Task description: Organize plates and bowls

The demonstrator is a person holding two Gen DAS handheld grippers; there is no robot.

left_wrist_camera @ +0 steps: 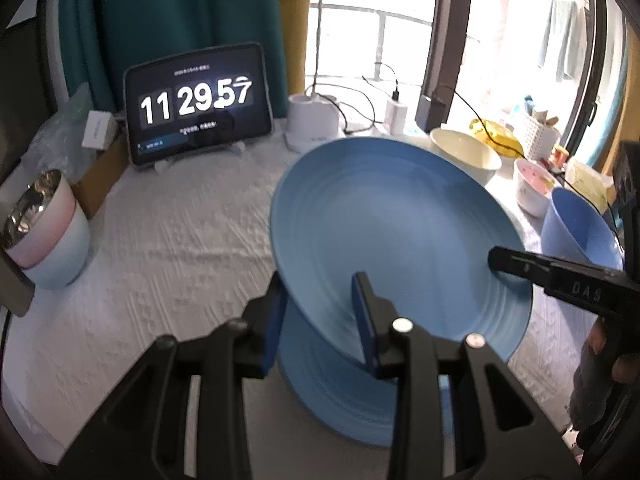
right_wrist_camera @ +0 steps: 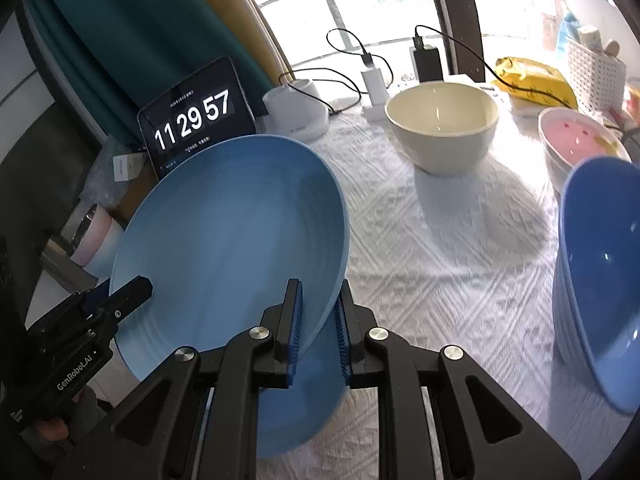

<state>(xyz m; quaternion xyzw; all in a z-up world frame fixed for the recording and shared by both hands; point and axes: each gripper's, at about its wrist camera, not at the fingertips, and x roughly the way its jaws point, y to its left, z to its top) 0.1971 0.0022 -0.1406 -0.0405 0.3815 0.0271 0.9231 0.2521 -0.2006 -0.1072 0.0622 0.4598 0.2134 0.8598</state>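
The left gripper point(left_wrist_camera: 320, 316) had its two fingers set either side of the near rim of the blue plate point(left_wrist_camera: 396, 232), and the right gripper point(right_wrist_camera: 318, 320) was clamped on the rim at the opposite side; whether the left pads pressed the rim fully could not be told. The plate was held tilted above a second blue plate point(left_wrist_camera: 340, 392) lying flat on the white tablecloth point(left_wrist_camera: 168, 240). Further out, a cream bowl point(right_wrist_camera: 442, 128), a pink-lined bowl point(right_wrist_camera: 576, 140) and a blue bowl point(right_wrist_camera: 600, 280) stood separately on the right, and a stack of pink and pale blue bowls point(left_wrist_camera: 44, 232) stood at the far left. In my judgement, the organizing was partly done: the plates were about to be stacked, three bowls remained loose.
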